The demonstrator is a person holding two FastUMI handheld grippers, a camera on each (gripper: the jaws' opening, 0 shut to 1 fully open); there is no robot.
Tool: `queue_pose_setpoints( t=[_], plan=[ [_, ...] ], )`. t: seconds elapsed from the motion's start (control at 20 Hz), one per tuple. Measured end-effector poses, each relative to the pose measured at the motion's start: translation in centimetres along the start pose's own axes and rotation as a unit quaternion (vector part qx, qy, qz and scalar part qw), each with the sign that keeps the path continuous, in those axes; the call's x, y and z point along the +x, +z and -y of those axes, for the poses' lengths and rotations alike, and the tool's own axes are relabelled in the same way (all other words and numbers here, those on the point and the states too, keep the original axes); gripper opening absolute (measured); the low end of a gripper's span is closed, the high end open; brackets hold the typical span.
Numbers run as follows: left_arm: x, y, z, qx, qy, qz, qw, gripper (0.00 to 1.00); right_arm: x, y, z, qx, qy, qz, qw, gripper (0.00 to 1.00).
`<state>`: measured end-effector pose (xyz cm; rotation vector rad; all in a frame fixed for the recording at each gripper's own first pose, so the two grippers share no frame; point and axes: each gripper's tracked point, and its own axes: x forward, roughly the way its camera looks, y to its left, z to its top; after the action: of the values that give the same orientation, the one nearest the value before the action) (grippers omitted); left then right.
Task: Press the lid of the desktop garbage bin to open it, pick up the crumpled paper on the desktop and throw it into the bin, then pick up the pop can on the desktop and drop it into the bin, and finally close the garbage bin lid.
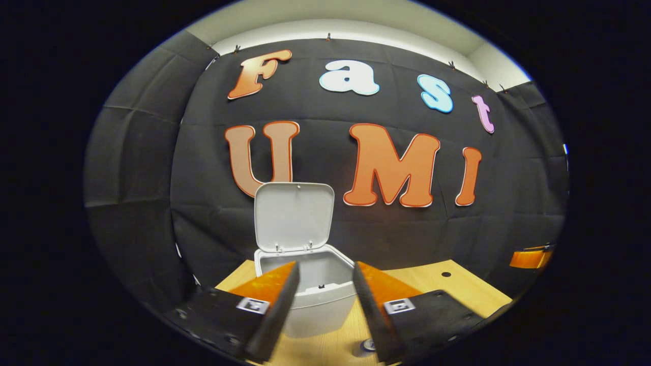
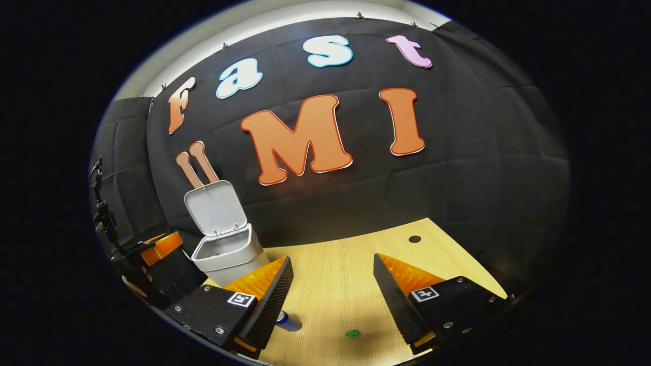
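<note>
The bin (image 1: 305, 300) stands on the counter (image 1: 432, 284) near its back edge with its lid (image 1: 294, 216) swung fully upright, so the opening step looks done. In the left gripper view the left gripper (image 1: 325, 305) hangs directly in front of the bin, jaws spread wide with nothing between them but the bin's open mouth; the inside looks pale and I cannot tell whether any paper lies in it. In the right gripper view the right gripper (image 2: 330, 300) hovers over the middle of the counter, jaws likewise wide apart and empty, with the bin off toward the counter's left rear corner. Just beside its left finger lies a small blue and silver round object (image 2: 289, 320), possibly the top of the pop can, though too little shows to be sure. A small green scrap (image 2: 352, 333) sits near the front edge. No crumpled paper can be made out on the counter. By my judgement, the can and the closing of the lid remain.
</note>
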<state>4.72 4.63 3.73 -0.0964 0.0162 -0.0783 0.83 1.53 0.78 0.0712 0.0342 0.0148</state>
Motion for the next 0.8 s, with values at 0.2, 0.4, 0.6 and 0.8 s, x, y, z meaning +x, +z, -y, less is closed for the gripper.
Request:
queue_pose_setpoints(
  t=[0.2,0.4,0.6,0.8],
  plan=[
    [-0.1,-0.6,2.4,0.02,-0.027,0.004,0.999,0.95,0.4,-1.2,1.0,-0.005,-0.019,-0.012,1.0,0.95],
    [0.3,-3.0,3.6,0.007,-0.041,-0.018,0.999,0.95,1.2,-4.2,2.0,-0.023,-0.038,-0.044,0.998,0.95],
    [0.7,-5.3,4.1,-0.004,-0.054,-0.043,0.998,0.95,2.9,-9.4,3.1,-0.051,-0.055,-0.108,0.991,0.95],
    [1.9,-7.3,2.6,0.004,-0.045,-0.06,0.997,0.95,5.0,-17.3,2.5,-0.037,-0.027,-0.203,0.978,0.95]
  ],
)
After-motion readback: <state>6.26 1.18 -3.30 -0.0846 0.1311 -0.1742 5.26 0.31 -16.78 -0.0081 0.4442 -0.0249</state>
